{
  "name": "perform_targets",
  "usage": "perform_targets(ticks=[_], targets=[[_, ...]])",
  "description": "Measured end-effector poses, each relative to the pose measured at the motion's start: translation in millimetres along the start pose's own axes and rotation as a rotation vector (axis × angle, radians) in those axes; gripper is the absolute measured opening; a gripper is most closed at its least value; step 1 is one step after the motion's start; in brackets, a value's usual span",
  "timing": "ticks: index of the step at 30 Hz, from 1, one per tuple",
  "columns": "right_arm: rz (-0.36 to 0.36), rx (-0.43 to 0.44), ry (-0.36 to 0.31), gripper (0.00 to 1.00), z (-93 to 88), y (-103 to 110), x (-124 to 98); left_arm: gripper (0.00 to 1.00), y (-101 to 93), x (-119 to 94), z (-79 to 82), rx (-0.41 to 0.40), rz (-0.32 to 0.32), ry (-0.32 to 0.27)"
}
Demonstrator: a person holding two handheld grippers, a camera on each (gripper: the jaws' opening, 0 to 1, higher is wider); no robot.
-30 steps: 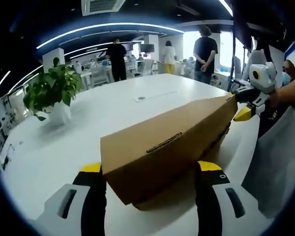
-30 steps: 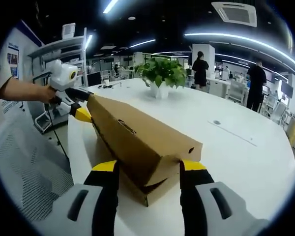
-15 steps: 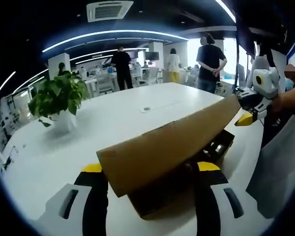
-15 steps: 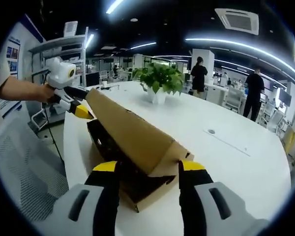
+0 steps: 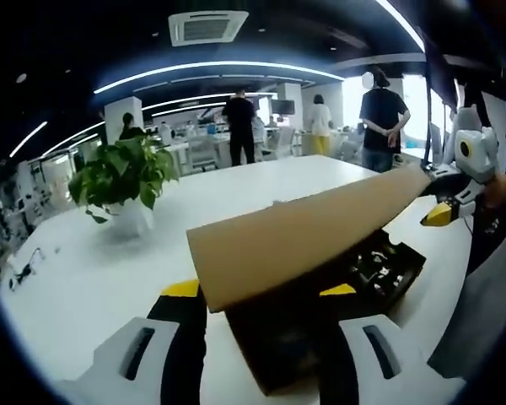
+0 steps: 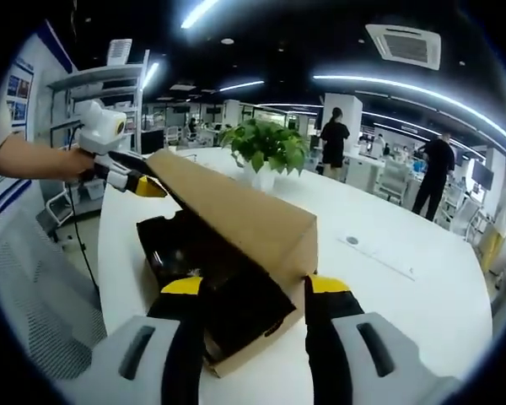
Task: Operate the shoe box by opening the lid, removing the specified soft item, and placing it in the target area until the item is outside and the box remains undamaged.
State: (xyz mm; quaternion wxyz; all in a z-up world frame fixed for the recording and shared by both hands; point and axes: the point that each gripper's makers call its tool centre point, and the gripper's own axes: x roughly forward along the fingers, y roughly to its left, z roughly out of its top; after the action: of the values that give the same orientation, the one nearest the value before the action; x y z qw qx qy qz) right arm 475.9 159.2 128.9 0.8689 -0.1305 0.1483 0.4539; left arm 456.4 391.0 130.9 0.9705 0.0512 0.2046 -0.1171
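A brown cardboard shoe box (image 5: 278, 354) stands on the white table (image 5: 84, 278) with its lid (image 5: 308, 240) tilted up. My left gripper (image 5: 261, 291) is shut on one end of the lid. The right gripper (image 5: 445, 211) holds the far end. In the right gripper view the lid (image 6: 236, 211) slopes up over the box (image 6: 244, 350), with my right gripper (image 6: 253, 287) shut on its near end and the left gripper (image 6: 143, 184) on the far end. Dark, glossy contents (image 6: 190, 249) lie inside the box, contents (image 5: 379, 266) too dim to make out.
A potted plant (image 5: 122, 181) in a white pot stands on the table beyond the box, plant (image 6: 266, 152). The person's white clothing (image 5: 489, 295) is close beside the box. Several people stand among desks far behind. A round socket (image 6: 352, 240) sits in the tabletop.
The lid has swung up from nearly closed to well raised at both held ends. The dark inside of the box now shows. The box base has stayed on the table.
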Motion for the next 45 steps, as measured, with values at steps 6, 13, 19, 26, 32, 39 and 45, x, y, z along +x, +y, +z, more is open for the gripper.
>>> perform_targets(ticks=[6, 13, 19, 26, 32, 39, 45], targets=[[-0.009, -0.006, -0.008, 0.42, 6.6, -6, 3, 0.33, 13.1, 5, 8.2, -0.032, 0.054, -0.016], [-0.017, -0.006, -0.018, 0.42, 13.6, -13, 8, 0.27, 22.8, 11, 16.5, -0.061, 0.092, -0.034], [-0.025, -0.013, -0.025, 0.43, 19.4, -22, 13, 0.22, 33.5, 19, 22.9, -0.076, 0.121, -0.049], [-0.037, -0.007, -0.036, 0.43, 24.0, -29, 18, 0.14, 43.5, 25, 27.6, -0.08, 0.153, -0.061], [-0.043, -0.016, -0.046, 0.42, 26.1, -34, 21, 0.02, 54.7, 29, 30.2, -0.087, 0.184, -0.069], [-0.056, -0.025, -0.052, 0.41, 29.3, -43, 27, 0.0, 57.6, 35, 34.9, -0.095, 0.195, -0.082], [-0.082, 0.005, -0.065, 0.38, 32.2, -52, 32, 0.0, 61.5, 40, 37.8, -0.097, 0.194, -0.09]])
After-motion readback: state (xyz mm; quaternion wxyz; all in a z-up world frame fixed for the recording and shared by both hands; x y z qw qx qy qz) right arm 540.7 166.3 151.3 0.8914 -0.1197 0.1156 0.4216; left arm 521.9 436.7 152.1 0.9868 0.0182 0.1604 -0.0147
